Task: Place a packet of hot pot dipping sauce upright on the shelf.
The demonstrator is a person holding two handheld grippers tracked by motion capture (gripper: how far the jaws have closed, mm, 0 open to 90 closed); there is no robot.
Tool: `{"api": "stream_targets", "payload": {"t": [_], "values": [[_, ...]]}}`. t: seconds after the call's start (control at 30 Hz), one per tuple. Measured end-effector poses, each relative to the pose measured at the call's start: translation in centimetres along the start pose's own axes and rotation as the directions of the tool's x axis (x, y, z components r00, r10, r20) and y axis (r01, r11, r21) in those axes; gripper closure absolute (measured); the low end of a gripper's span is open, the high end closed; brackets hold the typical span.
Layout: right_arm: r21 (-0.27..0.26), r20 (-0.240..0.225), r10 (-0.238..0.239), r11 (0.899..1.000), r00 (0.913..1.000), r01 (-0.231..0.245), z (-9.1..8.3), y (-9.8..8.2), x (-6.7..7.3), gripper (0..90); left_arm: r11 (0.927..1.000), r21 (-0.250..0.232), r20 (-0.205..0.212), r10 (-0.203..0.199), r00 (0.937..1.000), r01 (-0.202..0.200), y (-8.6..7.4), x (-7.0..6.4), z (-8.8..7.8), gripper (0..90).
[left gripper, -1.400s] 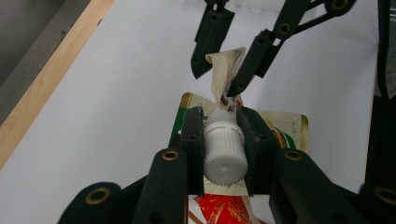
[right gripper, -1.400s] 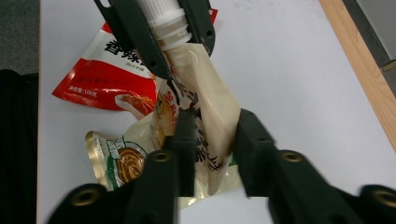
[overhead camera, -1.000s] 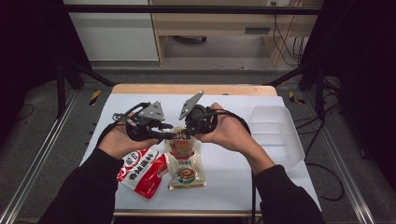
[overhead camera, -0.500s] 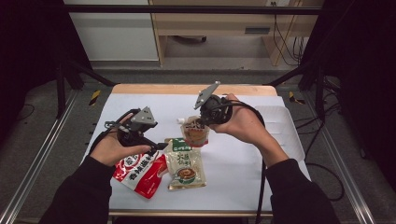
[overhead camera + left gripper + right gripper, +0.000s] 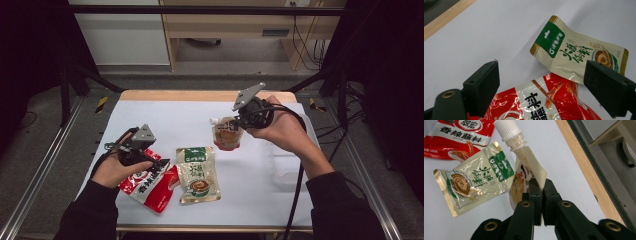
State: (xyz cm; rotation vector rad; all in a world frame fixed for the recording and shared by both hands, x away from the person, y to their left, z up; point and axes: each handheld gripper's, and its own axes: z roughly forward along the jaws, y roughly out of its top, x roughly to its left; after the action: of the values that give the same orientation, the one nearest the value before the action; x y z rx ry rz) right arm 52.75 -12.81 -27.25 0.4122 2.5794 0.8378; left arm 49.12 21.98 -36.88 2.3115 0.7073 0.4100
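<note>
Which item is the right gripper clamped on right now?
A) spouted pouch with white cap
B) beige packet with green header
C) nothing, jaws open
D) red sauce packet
A: in the right gripper view the right gripper has its jaws pressed together on the edge of the spouted pouch, while the red packet and the beige packet lie on the table.

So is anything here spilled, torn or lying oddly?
Nothing spilled or torn. The red packet and the green-topped packet lie askew on the table, edges overlapping. The spout pouch hangs in the air, pinched by the right gripper.
</note>
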Motion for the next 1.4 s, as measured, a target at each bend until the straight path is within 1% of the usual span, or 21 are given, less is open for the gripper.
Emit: {"api": "stream_targets", "payload": {"t": [0.13,0.23,0.27,0.37,0.53,0.6,0.7,0.77,0.8,0.87,0.9,0.93,1.03,1.07,1.1,1.17,1.2,1.23,1.33,1.37,1.4], "values": [[0.009,0.019,0.002,1.000,0.9998,-0.002,-0.7,-0.6,-0.3,88.1,0.9999,-0.002,-0.014,-0.014,0.9998,0.014,-0.7,0.2,-0.2,13.2],[0.014,0.026,0.004,1.000,0.9997,-0.004,-1.0,-0.9,-0.5,88.1,0.9995,0.018,-0.022,-0.025,0.9994,0.025,-1.3,0.5,0.0,13.2],[0.011,0.030,0.007,1.000,0.9995,-0.007,-1.2,-1.2,-0.6,88.1,0.9991,0.031,-0.027,-0.028,0.9993,0.028,-1.7,0.6,0.0,13.1],[0.010,0.039,0.003,1.000,0.9992,-0.003,-1.5,-1.4,-0.7,88.1,0.9985,0.031,-0.027,-0.044,0.9987,0.045,-2.2,0.7,0.0,13.0],[-0.007,0.064,0.015,1.000,0.9978,-0.015,-2.3,-1.9,-1.4,88.1,0.9973,0.040,-0.031,-0.061,0.9977,0.062,-3.1,0.8,0.0,12.4],[-0.010,0.077,0.018,1.000,0.9968,-0.017,-2.8,-2.2,-1.7,88.1,0.9966,0.048,-0.042,-0.065,0.9970,0.067,-3.4,0.9,0.0,12.3],[-0.010,0.092,0.023,1.000,0.9955,-0.022,-3.1,-2.3,-2.1,88.1,0.9963,0.054,-0.042,-0.065,0.9970,0.067,-3.6,0.9,-0.1,12.3],[-0.016,0.104,0.020,1.000,0.9943,-0.018,-3.5,-2.6,-2.6,88.1,0.9960,0.052,-0.049,-0.070,0.9963,0.073,-3.9,1.0,-0.2,12.0],[-0.019,0.119,0.030,0.999,0.9924,-0.028,-3.9,-2.8,-3.0,88.2,0.9955,0.051,-0.053,-0.077,0.9956,0.080,-4.3,1.2,-0.5,11.6],[-0.016,0.133,0.032,0.999,0.9906,-0.030,-4.2,-3.0,-3.4,88.2,0.9955,0.050,-0.056,-0.078,0.9954,0.081,-4.5,1.3,-0.7,11.2],[-0.016,0.133,0.032,0.999,0.9906,-0.030,-4.2,-3.0,-3.4,88.2,0.9950,0.047,-0.058,-0.085,0.9947,0.088,-4.7,1.4,-0.8,11.2],[-0.014,0.147,0.035,0.999,0.9886,-0.033,-4.4,-3.4,-3.9,88.2,0.9943,0.041,-0.068,-0.095,0.9932,0.098,-5.0,1.7,-1.1,11.0],[-0.019,0.158,0.042,0.999,0.9866,-0.039,-4.5,-3.7,-4.4,88.2,0.9941,0.033,-0.077,-0.100,0.9920,0.103,-5.1,1.9,-1.4,10.6],[-0.018,0.174,0.047,0.999,0.9837,-0.045,-4.6,-4.1,-4.9,88.2,0.9946,0.034,-0.074,-0.096,0.9927,0.098,-5.2,2.0,-1.5,10.3],[-0.018,0.174,0.047,0.999,0.9837,-0.045,-4.6,-4.1,-4.9,88.2,0.9944,0.026,-0.072,-0.100,0.9923,0.102,-5.2,2.0,-1.5,10.3],[-0.019,0.183,0.050,0.999,0.9819,-0.047,-4.7,-4.6,-5.4,88.2,0.9941,0.020,-0.069,-0.105,0.9920,0.107,-5.3,2.1,-1.6,10.1],[-0.013,0.193,0.054,0.999,0.9798,-0.052,-4.6,-5.1,-6.0,88.2,0.9938,0.019,-0.072,-0.108,0.9915,0.110,-5.3,2.2,-1.7,10.0],[-0.013,0.193,0.054,0.999,0.9798,-0.052,-4.6,-5.1,-6.0,88.2,0.9938,0.019,-0.072,-0.108,0.9915,0.110,-5.3,2.2,-1.7,10.0],[-0.002,0.205,0.061,0.998,0.9768,-0.062,-4.4,-6.2,-7.0,88.2,0.9938,0.033,-0.068,-0.104,0.9923,0.106,-5.6,2.2,-1.4,9.7],[-0.002,0.205,0.061,0.998,0.9768,-0.062,-4.4,-6.2,-7.0,88.2,0.9938,0.033,-0.068,-0.104,0.9923,0.106,-5.6,2.2,-1.4,9.7],[0.003,0.207,0.061,0.998,0.9763,-0.063,-4.2,-6.7,-7.5,88.2,0.9937,0.037,-0.068,-0.104,0.9923,0.106,-5.7,2.2,-1.4,9.7]]}}
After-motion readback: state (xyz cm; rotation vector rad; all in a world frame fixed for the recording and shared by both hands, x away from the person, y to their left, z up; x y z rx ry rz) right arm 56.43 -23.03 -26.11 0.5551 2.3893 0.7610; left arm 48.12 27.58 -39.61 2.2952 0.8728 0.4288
